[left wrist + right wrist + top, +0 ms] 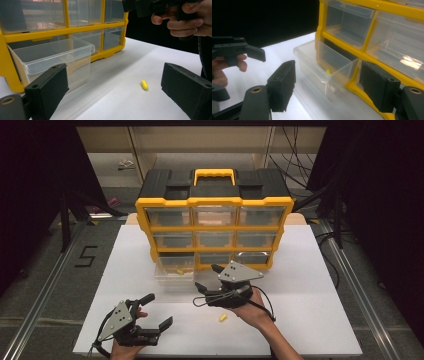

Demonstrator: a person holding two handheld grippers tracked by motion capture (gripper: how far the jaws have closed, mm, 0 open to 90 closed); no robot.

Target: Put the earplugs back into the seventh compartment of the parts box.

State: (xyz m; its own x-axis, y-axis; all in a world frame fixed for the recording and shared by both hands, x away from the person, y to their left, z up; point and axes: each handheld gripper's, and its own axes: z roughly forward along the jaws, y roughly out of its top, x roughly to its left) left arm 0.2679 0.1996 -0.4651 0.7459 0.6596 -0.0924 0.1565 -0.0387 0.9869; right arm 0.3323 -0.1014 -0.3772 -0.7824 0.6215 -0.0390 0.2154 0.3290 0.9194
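A yellow and black drawer cabinet (215, 200) stands at the back of the white table (310, 285). Its bottom-left clear drawer (174, 269) is pulled out, with a small yellow piece (328, 72) inside. A yellow capsule (222, 318) lies loose on the table. My left gripper (159, 310) is open near the front edge; in the left gripper view the capsule (144, 85) lies ahead between the open jaws of that gripper (115, 82). My right gripper (207, 277) is open and empty just right of the drawer. In its own view the right gripper (330, 83) faces the drawer (324, 65).
The cabinet has three rows of clear drawers, and the others are pushed in. Black stands and cables flank the table on the floor. Bare white tabletop lies to the left and right of the grippers.
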